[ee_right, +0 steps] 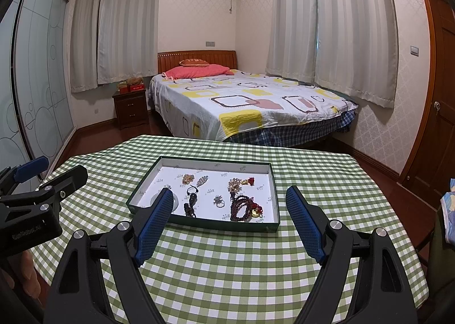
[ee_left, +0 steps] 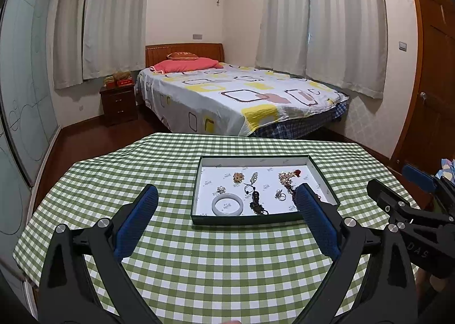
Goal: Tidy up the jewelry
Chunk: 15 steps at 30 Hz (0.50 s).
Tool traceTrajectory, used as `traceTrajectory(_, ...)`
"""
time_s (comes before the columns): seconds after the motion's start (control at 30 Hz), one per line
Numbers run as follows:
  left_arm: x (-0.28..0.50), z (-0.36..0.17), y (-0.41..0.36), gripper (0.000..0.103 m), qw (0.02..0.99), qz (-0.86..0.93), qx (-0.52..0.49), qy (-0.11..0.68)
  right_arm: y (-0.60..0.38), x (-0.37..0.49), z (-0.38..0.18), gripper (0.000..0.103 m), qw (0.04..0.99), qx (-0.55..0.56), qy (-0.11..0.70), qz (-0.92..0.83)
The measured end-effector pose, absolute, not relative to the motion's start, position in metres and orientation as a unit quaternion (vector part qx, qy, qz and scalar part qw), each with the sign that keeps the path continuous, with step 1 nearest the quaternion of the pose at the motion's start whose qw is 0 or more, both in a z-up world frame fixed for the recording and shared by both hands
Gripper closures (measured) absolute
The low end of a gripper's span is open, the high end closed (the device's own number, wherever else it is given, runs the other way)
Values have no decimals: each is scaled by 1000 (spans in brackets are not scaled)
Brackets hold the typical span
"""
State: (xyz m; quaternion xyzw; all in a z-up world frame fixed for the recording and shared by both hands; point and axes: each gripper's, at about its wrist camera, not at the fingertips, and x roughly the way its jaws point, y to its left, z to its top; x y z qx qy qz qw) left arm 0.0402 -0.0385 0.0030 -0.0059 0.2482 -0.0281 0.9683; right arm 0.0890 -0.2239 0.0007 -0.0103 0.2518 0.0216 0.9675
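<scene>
A shallow dark-green tray (ee_left: 244, 221) with a white floor sits on the checked table; it also shows in the right wrist view (ee_right: 199, 221). In it lie a pale jade bangle (ee_left: 227, 204), a silver ring (ee_left: 280, 196), a gold brooch (ee_left: 238, 177), a dark bead strand (ee_left: 257, 203) and a red bead bracelet (ee_right: 244, 207). My left gripper (ee_left: 226, 198) is open and empty, held above the table in front of the tray. My right gripper (ee_right: 230, 196) is open and empty, also in front of the tray. Each gripper shows at the edge of the other's view.
The table wears a green-and-white checked cloth (ee_left: 216, 261). Beyond its far edge stand a bed (ee_left: 236, 96) and a wooden nightstand (ee_left: 119, 103). A sliding glass wardrobe (ee_left: 20, 113) is at the left and a wooden door (ee_left: 432, 82) at the right.
</scene>
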Motion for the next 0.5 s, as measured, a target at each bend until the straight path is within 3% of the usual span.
traceTrajectory(0.5, 46, -4, -38, 4, 965, -41, -9, 258, -222, 89, -8, 25, 966, -11, 258, 22)
